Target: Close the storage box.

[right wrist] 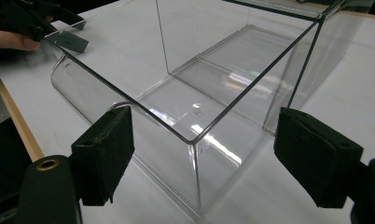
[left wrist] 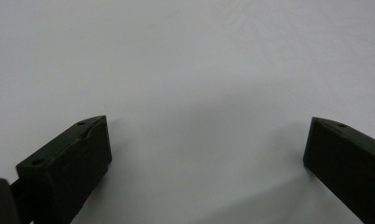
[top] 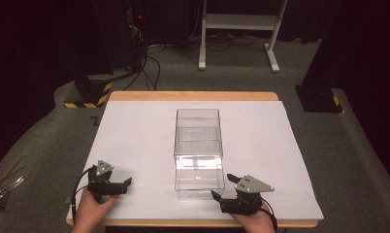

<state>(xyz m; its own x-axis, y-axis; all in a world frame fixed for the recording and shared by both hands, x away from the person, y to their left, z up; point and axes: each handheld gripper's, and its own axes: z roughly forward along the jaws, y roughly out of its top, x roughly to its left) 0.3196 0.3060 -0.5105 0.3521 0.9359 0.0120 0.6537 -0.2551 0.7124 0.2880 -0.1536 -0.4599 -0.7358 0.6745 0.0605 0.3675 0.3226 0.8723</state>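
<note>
Clear acrylic is what the work is about: a transparent storage drawer unit (top: 198,154) stands in the middle of the white tabletop (top: 135,141), its long side running away from the person. The drawer (top: 199,184) is pulled part way out toward the near edge, open at the top and with nothing in it that I can see.

Low at the near right, the right gripper (top: 223,189) is aimed at the drawer's front corner (right wrist: 191,140). Its jaws are spread wide, one to each side of that corner, gripping nothing and touching nothing. At the near left, the left gripper (top: 124,185) rests low over the table well apart from the box, jaws likewise wide apart with only bare white surface (left wrist: 199,84) between them.

As for handling, I would judge the box light and stiff, but slick. Smooth plastic gives rubber pads little to bite on, and thin walls can crack or flex under a hard squeeze. The drawer also slides freely in its shell, so pushing one part may shift the whole unit across the smooth table. The sensible hold looks to be the drawer's front wall (right wrist: 106,102), pinched over its top rim with one jaw inside and one outside, near the middle instead of the corner. The other gripper could steady the outer shell (top: 197,127).
</note>
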